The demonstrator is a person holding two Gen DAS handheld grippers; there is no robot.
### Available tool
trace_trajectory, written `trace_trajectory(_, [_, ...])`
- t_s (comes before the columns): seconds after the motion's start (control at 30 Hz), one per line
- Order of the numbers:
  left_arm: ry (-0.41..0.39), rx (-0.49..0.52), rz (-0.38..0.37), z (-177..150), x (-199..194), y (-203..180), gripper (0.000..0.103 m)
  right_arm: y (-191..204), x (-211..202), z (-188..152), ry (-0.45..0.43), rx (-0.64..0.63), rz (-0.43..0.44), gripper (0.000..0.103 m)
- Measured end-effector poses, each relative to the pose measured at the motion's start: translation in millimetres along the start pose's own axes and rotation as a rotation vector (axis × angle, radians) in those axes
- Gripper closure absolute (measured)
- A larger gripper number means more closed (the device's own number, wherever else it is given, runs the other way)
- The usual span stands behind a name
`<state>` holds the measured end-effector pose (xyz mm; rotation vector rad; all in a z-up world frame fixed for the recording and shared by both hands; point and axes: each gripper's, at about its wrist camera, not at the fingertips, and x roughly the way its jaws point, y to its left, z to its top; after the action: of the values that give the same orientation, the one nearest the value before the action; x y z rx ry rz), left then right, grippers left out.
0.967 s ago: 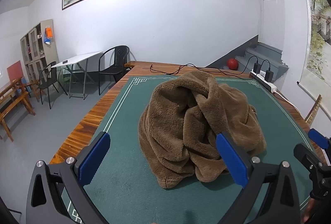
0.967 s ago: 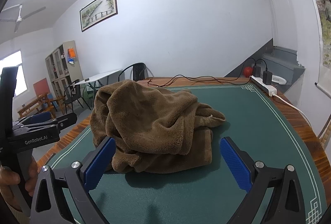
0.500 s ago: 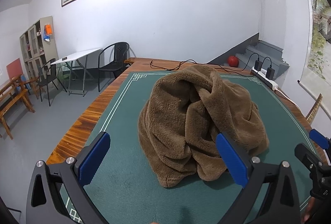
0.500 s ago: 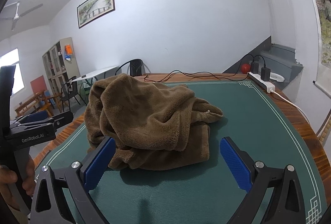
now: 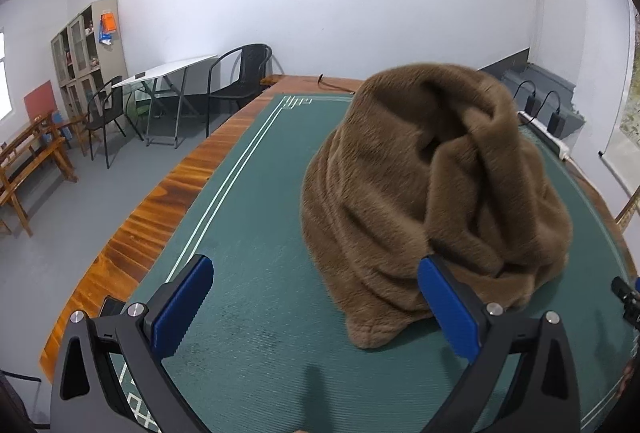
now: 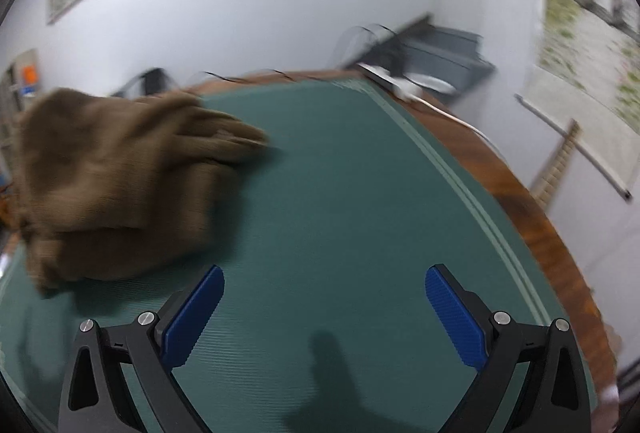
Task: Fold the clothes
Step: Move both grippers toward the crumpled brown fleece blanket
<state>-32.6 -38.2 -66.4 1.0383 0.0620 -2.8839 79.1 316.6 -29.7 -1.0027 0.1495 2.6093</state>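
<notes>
Hovering with left tongs (image 5: pixel 316 307) spread empty before the crumpled brown fleece garment (image 5: pixel 432 193) heaped on the green desk (image 5: pixel 248 217), then, rightward, swinging right tongs (image 6: pixel 324 313) spread empty beside it, needing an exposed hem.

The crumpled brown garment (image 5: pixel 432 189) is thick plush fleece with a soft, matt nap. It rests on a dark green table mat (image 5: pixel 256 241) with a finely ribbed, matt surface and pale printed border lines. The surrounding wooden table edge (image 5: pixel 160 193) shows a strong reddish grain under a glossy varnish. Both the left gripper (image 5: pixel 316 297) and the right gripper (image 6: pixel 324 307) have matt black plastic frames, bright metal screw heads, and ridged blue finger pads (image 6: pixel 194 315).
</notes>
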Motion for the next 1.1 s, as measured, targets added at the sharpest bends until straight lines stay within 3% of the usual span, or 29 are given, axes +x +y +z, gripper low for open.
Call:
trace_trajectory(0.13, [0.018, -0.024, 0.015, -0.6, 13.3, 13.3, 0.000, -34.9, 20.5, -4.8, 0.057, 0.036, -0.102, 0.001])
trace_trajectory(0.33, [0.044, -0.056, 0.004, -3.6, 27.6, 28.2, 0.000, -64.0, 38.1, -10.2, 0.119, 0.088, -0.150, 0.001])
trace_trajectory(0.63, [0.060, -0.040, -0.037, -8.6, 36.7, 32.9, 0.000, -68.8, 50.4, -19.8, 0.200, 0.111, -0.109, 0.001])
trace_trajectory(1.1, [0.087, -0.066, -0.093, -16.7, 52.0, 40.8, 0.000, -71.5, 49.4, -23.2, 0.209, 0.114, -0.088, 0.001])
